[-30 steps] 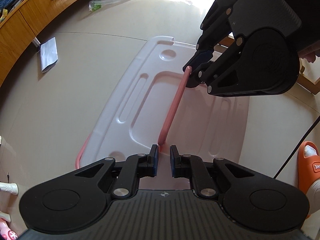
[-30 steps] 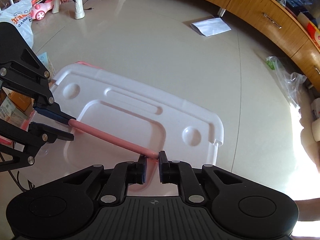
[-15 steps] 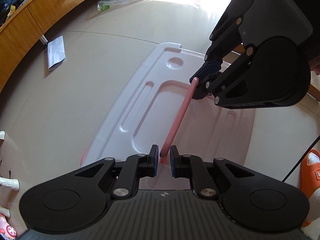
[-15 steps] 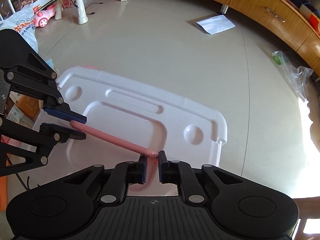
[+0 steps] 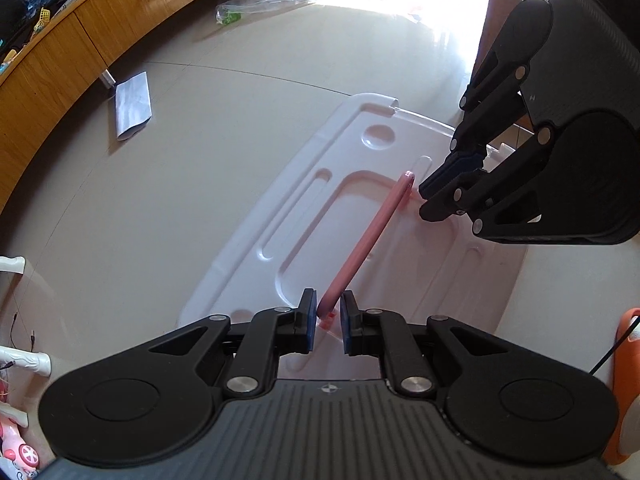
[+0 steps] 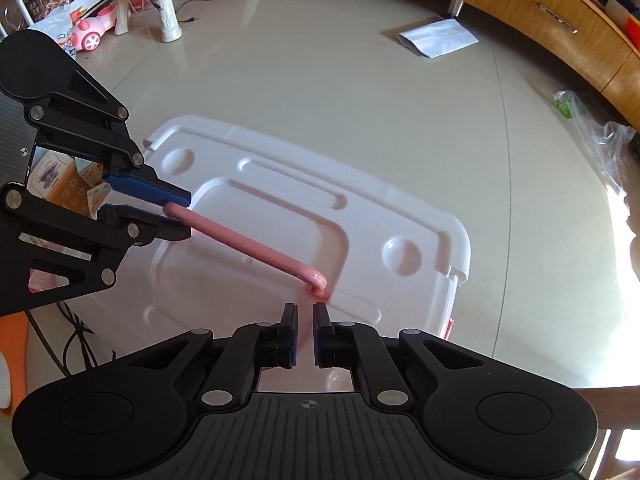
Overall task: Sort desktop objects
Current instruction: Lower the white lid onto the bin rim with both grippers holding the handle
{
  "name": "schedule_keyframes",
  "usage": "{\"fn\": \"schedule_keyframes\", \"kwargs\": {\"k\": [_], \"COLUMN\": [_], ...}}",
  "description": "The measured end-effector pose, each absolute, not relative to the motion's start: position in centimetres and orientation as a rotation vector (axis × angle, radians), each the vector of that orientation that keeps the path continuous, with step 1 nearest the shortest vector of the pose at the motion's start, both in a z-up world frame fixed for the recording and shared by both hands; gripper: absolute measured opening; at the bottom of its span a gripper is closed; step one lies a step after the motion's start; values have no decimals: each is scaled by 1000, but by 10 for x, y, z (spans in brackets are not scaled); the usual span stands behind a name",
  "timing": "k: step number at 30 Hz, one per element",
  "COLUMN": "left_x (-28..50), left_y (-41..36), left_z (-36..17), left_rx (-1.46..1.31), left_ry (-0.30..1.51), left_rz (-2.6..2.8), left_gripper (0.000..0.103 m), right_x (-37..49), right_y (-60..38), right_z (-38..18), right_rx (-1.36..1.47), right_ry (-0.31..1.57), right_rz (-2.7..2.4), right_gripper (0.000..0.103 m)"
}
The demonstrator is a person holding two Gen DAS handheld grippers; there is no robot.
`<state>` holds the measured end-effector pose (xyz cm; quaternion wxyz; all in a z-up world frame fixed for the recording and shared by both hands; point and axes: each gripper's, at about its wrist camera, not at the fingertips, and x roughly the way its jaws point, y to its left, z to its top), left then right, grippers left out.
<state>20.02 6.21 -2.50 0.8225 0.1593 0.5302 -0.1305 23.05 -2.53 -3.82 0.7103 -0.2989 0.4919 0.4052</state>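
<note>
From the left wrist, the left gripper (image 5: 328, 312) pinches the near end of the pink handle (image 5: 372, 236), its long axis running over the white lid (image 5: 304, 208) toward the right gripper (image 5: 430, 198), while from the right wrist the right gripper (image 6: 306, 320) is pressed together, empty, just short of the handle's bent end (image 6: 316, 280).
</note>
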Motion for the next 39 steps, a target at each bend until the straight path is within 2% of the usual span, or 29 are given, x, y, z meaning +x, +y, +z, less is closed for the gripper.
{"fn": "schedule_keyframes", "kwargs": {"k": [9, 13, 15, 17, 22, 24, 26, 39], "left_x": [199, 199, 199, 198, 199, 200, 201, 197], "left_y": [62, 61, 61, 61, 63, 64, 65, 61], "left_z": [-27, -27, -28, -29, -30, -30, -31, -44], "left_rx": [343, 345, 344, 348, 345, 345, 340, 356], "left_ry": [1141, 1141, 1143, 1143, 1142, 1141, 1145, 1188], "left_rz": [-282, -287, -289, -291, -290, -284, -279, -269], "left_gripper": [13, 13, 13, 13, 13, 13, 13, 16], "right_x": [233, 238, 238, 239, 238, 238, 238, 238], "right_y": [-24, -23, -21, -20, -14, -13, -12, -13], "right_z": [-33, -36, -37, -37, -41, -42, -43, -51], "right_rx": [-677, -689, -706, -700, -709, -710, -710, -753], "right_ry": [1058, 1043, 1025, 1008, 985, 991, 1015, 1030], "right_rz": [897, 915, 925, 930, 960, 967, 974, 927], "right_gripper": [9, 12, 16, 24, 23, 14, 12, 11]}}
